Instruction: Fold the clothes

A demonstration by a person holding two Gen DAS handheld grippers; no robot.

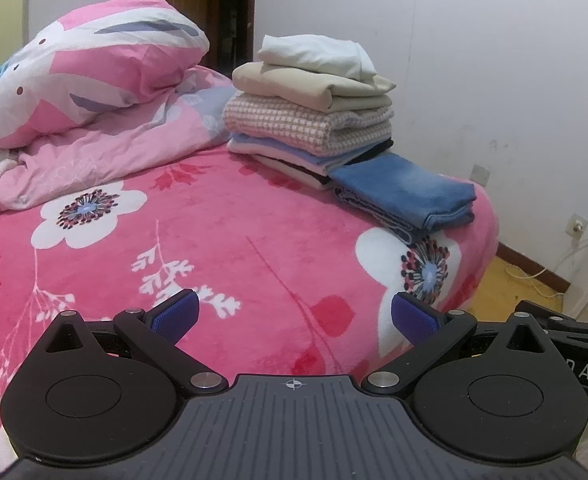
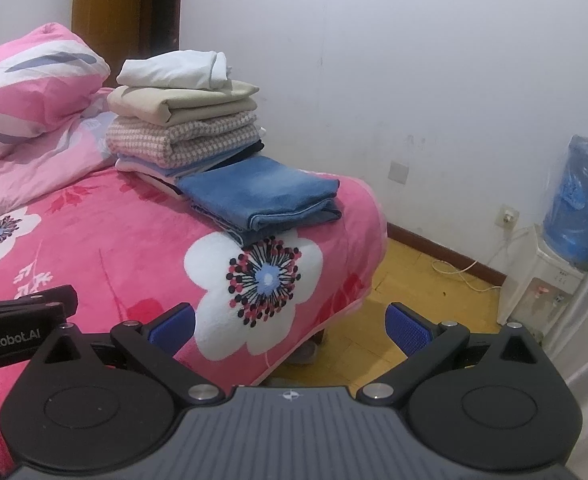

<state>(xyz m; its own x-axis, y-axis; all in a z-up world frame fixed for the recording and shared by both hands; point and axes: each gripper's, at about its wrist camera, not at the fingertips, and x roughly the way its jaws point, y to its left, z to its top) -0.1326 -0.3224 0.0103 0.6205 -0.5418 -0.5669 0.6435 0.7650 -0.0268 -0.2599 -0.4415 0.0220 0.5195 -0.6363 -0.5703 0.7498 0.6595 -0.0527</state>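
A bed with a pink floral blanket [image 1: 221,240] filled both wrist views. Toward one o'clock from the left claw [image 1: 295,318], a stack of folded clothes [image 1: 314,108] stood on the far side of the bed: white on top, then beige, a pink check piece, and thinner pale and dark layers beneath. Just beside the stack, touching its lower edge on the side nearer the cameras, lay folded blue jeans [image 1: 406,196] on their own, apparently set down apart from the pile rather than on it. A rumpled pink quilt [image 1: 93,80] was heaped at eleven o'clock, out of the folding area.

The left claw hovered over bare blanket, its blue pads [image 1: 175,314] spread wide and gripping nothing. The right claw [image 2: 289,322] was likewise wide and empty, hanging over the bed's near corner with yellow floor [image 2: 414,292] below. A water dispenser [image 2: 550,264] stood by the wall at two o'clock.

No unfolded garment showed in front of either claw, so the folding looked largely finished.
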